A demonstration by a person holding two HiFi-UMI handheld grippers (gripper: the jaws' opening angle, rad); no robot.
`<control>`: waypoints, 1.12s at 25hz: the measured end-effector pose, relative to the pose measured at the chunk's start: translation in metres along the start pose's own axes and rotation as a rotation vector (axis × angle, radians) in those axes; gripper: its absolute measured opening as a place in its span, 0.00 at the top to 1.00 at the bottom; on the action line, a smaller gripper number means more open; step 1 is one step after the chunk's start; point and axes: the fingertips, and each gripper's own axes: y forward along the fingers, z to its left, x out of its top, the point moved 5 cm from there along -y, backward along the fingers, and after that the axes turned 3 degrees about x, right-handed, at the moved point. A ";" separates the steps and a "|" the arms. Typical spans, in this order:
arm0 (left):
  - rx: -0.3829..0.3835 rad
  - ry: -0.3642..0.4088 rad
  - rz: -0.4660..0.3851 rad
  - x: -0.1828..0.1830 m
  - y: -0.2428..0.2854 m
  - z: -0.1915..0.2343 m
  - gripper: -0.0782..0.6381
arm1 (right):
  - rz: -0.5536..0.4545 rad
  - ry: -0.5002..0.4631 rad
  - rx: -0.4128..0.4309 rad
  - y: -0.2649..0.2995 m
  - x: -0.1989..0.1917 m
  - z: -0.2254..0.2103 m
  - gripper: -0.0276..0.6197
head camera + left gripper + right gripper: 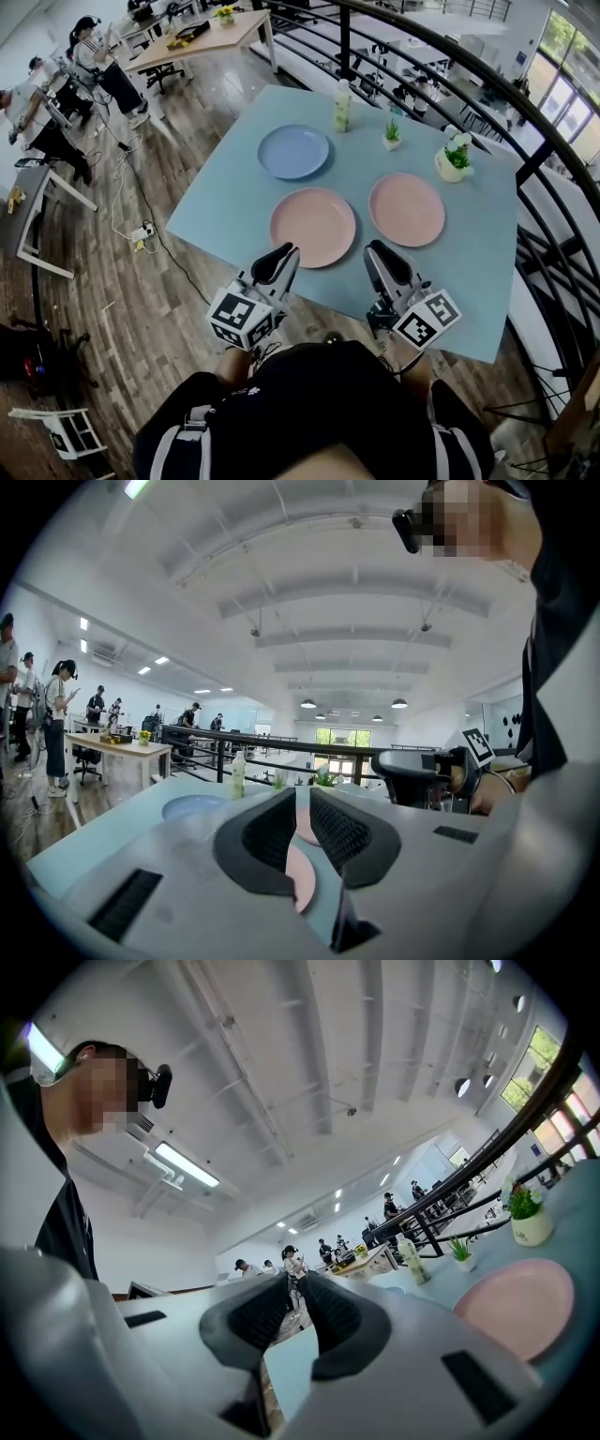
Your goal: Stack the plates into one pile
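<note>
Three plates lie flat and face up on the light blue table (220, 202), and none is stacked yet. The near pink plate (313, 226) sits closest to us, about mid-table. The right pink plate (407, 209) is just beside it to the right and a touch farther off, with a strip of table showing between their rims. The blue plate (293, 151) is far and to the left, clear of both.

They're round, so there is no long axis and no heading to line up with. Any stretch of rim will do, and we'd say the nearest stretch decides it.

Out to the tools now. The left gripper (286, 253) points away from us, with its tip at the near-left rim of the near pink plate. Its own view looks along the jaws straight over that pink surface. The right gripper (373, 251) sits in the gap between the two pink plates, at their near edges. The right pink plate lies ahead and to its right.

Both pairs of jaws are closed to a thin slit with nothing clamped in either. We reckon each will have to spread before it can take a rim.

Past the plates at the far side stand a bottle (342, 106) and two small potted plants (392, 134), well out of the way.
</note>
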 end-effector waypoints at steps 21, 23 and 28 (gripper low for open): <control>0.024 -0.045 0.160 -0.038 0.029 0.054 0.76 | 0.099 0.017 -0.127 0.011 -0.034 -0.047 0.82; 0.026 -0.049 0.193 -0.046 0.035 0.068 0.74 | 0.114 0.020 -0.157 0.012 -0.043 -0.056 0.81; 0.005 -0.103 0.287 -0.068 0.052 0.101 0.67 | 0.172 0.040 -0.242 0.015 -0.059 -0.075 0.80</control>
